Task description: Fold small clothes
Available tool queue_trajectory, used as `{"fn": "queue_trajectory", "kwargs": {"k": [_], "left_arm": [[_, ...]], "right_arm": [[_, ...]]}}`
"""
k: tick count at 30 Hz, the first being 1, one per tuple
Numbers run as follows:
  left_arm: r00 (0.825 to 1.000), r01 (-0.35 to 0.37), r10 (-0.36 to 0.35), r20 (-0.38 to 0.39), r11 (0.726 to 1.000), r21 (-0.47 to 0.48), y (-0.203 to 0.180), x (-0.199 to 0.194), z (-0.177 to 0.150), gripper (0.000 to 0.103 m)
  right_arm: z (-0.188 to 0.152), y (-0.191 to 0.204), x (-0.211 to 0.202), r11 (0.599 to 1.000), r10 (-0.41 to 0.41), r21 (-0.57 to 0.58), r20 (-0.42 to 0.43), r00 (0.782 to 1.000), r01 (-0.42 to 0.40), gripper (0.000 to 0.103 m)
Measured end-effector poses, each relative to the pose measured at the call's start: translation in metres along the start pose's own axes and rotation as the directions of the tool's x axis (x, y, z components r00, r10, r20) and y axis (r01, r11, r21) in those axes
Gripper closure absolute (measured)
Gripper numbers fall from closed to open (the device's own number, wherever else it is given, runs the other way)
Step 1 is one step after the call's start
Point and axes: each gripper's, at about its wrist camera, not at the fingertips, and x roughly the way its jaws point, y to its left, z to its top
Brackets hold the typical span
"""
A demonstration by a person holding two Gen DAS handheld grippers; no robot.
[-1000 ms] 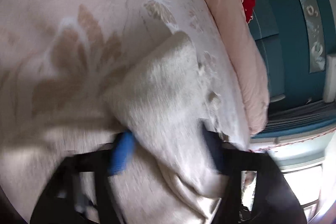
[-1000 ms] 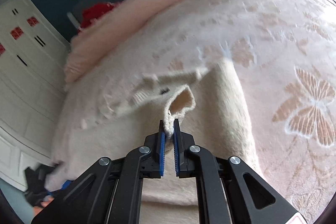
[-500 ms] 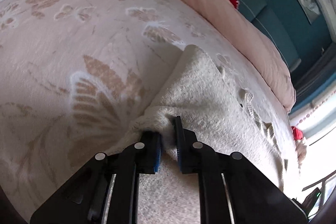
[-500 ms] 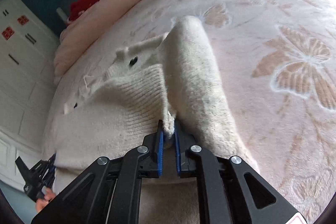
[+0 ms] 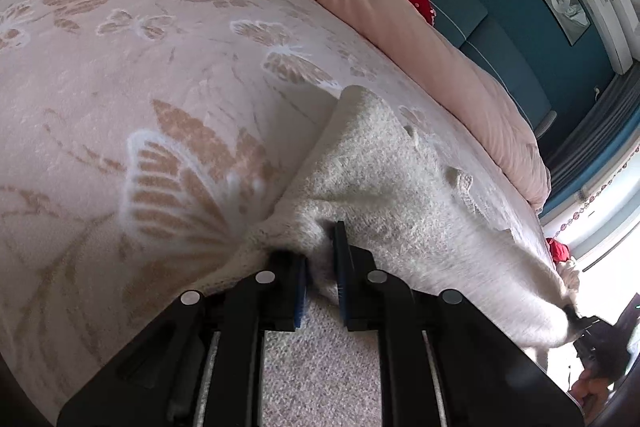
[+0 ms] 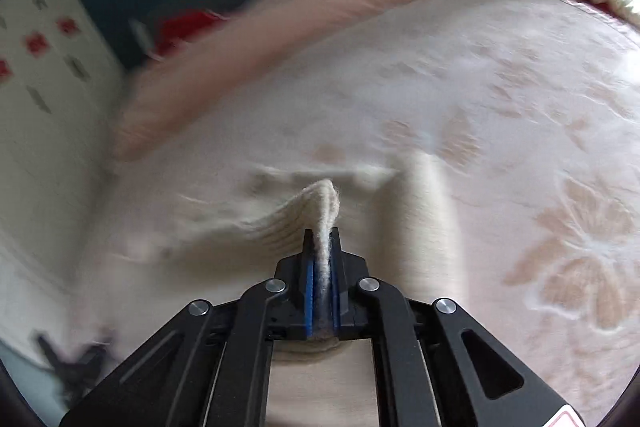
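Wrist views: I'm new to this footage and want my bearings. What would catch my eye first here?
First, the cream knit sweater lying across the pink butterfly-patterned blanket, pinched at both ends. The left tongs grip a bunched edge at the bottom centre of the left view; the right tongs clamp a ribbed edge that stands up in the right view. Behind, a peach duvet runs along the teal headboard.

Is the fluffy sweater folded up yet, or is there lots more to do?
Not yet. Done so far: one side of the cream sweater already lies doubled over along a rounded fold. In hand: the left hand-held gripper and the right hand-held gripper each pinch an edge of it above the butterfly blanket. Left: lay that edge down and probably fold again; it looks loose and lumpy.
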Motion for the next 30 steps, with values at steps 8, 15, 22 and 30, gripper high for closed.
{"fn": "queue_trajectory", "kwargs": {"k": [8,15,22,30], "left_arm": [[1.0,-0.015,0.015,-0.002,1.0,0.011,-0.002,0.001,0.0,0.09],[0.995,-0.089,0.092,-0.038,0.993,0.075,-0.013,-0.003,0.004,0.089],[0.989,-0.139,0.144,-0.028,0.981,0.133,-0.02,-0.007,-0.004,0.086],[0.993,-0.117,0.118,-0.009,0.986,0.116,-0.014,-0.006,-0.008,0.086]], "right_arm": [[-0.022,0.017,-0.039,0.998,0.061,-0.03,0.032,0.998,-0.06,0.096],[-0.038,-0.007,-0.015,0.999,-0.026,0.035,-0.088,0.996,0.029,0.093],[-0.004,-0.006,-0.026,0.998,-0.011,0.057,-0.096,0.995,0.017,0.081],[-0.012,0.045,-0.012,0.985,-0.036,-0.173,-0.054,0.998,0.026,0.097]]}}
